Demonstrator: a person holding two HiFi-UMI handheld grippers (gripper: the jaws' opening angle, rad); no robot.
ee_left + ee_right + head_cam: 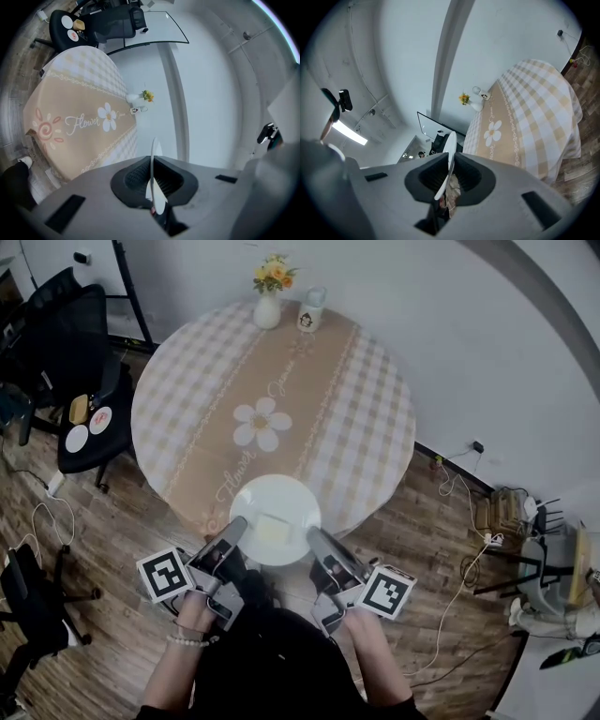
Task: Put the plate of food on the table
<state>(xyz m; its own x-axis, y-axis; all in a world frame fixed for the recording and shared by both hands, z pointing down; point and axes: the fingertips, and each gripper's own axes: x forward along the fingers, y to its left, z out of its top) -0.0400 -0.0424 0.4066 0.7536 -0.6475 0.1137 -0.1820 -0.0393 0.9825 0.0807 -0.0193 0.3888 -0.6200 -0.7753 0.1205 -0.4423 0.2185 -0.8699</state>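
Note:
A white plate (275,515) with a pale piece of food on it hangs level at the near edge of the round table (347,390), partly over the cloth. My left gripper (234,532) is shut on its left rim and my right gripper (314,540) is shut on its right rim. In the left gripper view the plate (153,174) shows edge-on, clamped between the dark pads (136,180). The right gripper view shows the same: the plate's rim (448,161) pinched between the pads (426,177).
A checked cloth with a daisy print (261,424) covers the table. A vase of yellow flowers (269,296) and a small jar (310,311) stand at its far edge. A black chair (89,409) with small dishes is at the left, and cables (469,521) lie on the wooden floor at the right.

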